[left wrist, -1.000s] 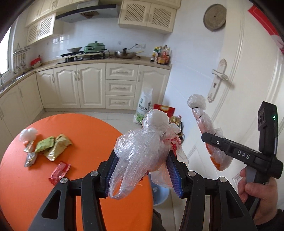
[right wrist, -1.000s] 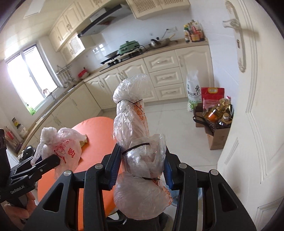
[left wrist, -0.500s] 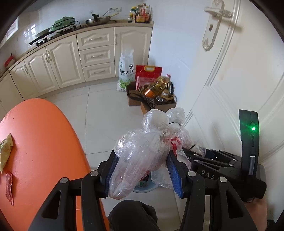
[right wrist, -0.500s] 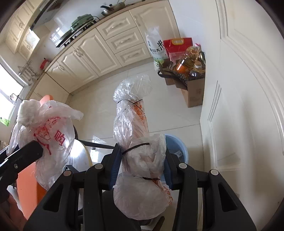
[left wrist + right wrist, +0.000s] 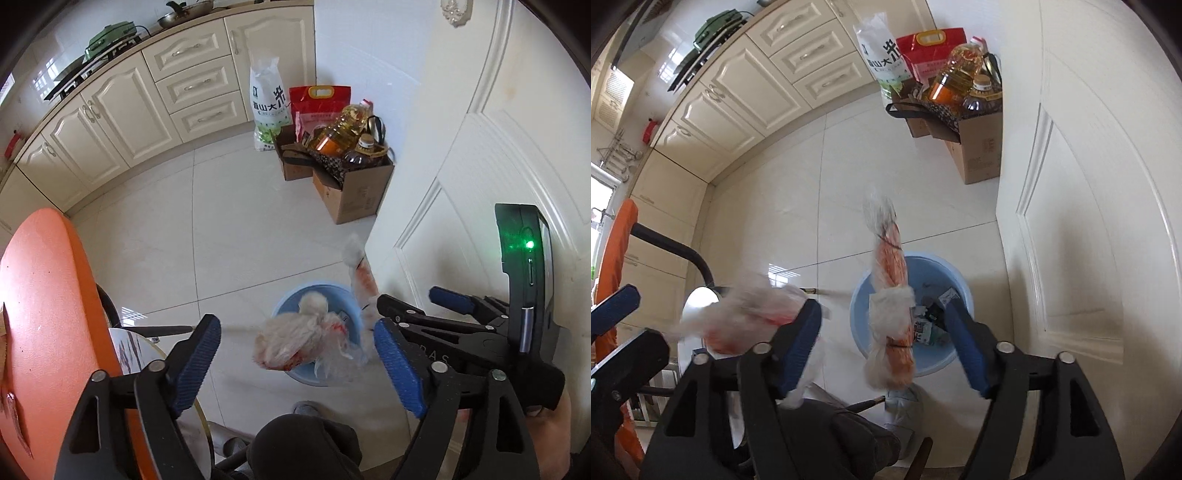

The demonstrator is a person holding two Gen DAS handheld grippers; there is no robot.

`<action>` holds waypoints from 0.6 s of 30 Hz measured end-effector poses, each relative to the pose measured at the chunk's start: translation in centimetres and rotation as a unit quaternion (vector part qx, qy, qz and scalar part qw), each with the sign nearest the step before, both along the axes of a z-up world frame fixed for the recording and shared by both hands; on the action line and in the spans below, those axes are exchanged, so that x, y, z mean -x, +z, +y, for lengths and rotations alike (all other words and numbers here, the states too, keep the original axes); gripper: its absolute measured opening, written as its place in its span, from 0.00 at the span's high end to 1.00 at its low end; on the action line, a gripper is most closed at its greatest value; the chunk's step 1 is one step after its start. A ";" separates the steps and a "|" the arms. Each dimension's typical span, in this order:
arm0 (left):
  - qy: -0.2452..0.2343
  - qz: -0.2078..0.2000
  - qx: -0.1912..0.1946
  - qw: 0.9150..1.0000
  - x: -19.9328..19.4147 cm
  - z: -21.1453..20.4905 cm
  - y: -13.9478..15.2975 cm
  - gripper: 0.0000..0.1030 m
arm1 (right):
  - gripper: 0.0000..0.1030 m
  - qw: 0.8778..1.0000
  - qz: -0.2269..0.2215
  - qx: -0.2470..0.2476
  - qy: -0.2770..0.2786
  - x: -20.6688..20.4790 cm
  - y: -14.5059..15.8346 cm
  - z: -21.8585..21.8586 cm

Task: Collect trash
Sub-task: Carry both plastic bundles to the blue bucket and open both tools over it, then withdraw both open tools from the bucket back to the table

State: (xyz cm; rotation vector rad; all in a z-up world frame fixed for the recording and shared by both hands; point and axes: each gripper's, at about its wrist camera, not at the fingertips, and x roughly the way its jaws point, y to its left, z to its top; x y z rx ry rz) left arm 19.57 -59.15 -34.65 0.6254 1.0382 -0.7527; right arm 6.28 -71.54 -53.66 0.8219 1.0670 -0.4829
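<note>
Both claws point steeply down over the blue bin (image 5: pixel 317 334) on the tiled floor, and both have just been opening: the left gripper (image 5: pixel 295 363) stands wide with its blue pads clear of the knotted plastic bag (image 5: pixel 295 341), which shows blurred between them over the bin's mouth; the right gripper (image 5: pixel 882 338) is likewise spread, and the long tied bag (image 5: pixel 890 295) with orange contents hangs loose and smeared between its pads, touching neither, its lower end across the bin's rim. Blur hides whether either bag touches the bin. The right wrist view looks into the bin, where crumpled wrappers (image 5: pixel 929 319) lie; in the left wrist view the round bag covers that interior. Only the left view shows the orange table (image 5: pixel 51 314) broadly, with a red scrap (image 5: pixel 16 424) cut off at the edge; the right view gives just a sliver of it. A cardboard box (image 5: pixel 351 192) of oil bottles stands by the white door (image 5: pixel 480 147) in both.
</note>
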 end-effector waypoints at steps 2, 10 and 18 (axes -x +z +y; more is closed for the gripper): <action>-0.001 -0.005 0.001 1.000 0.4 -0.3 -0.2 0.13 | 0.23 1.000 0.001 -0.002 -0.008 0.3 -0.2 -0.4; 0.001 -0.027 0.040 0.999 2.9 2.7 2.2 0.06 | 0.05 0.999 -0.004 0.025 -0.026 1.2 2.9 0.0; 0.019 -0.065 0.121 0.990 5.9 9.8 7.9 0.02 | 0.00 0.995 -0.062 0.073 -0.033 1.5 11.1 2.2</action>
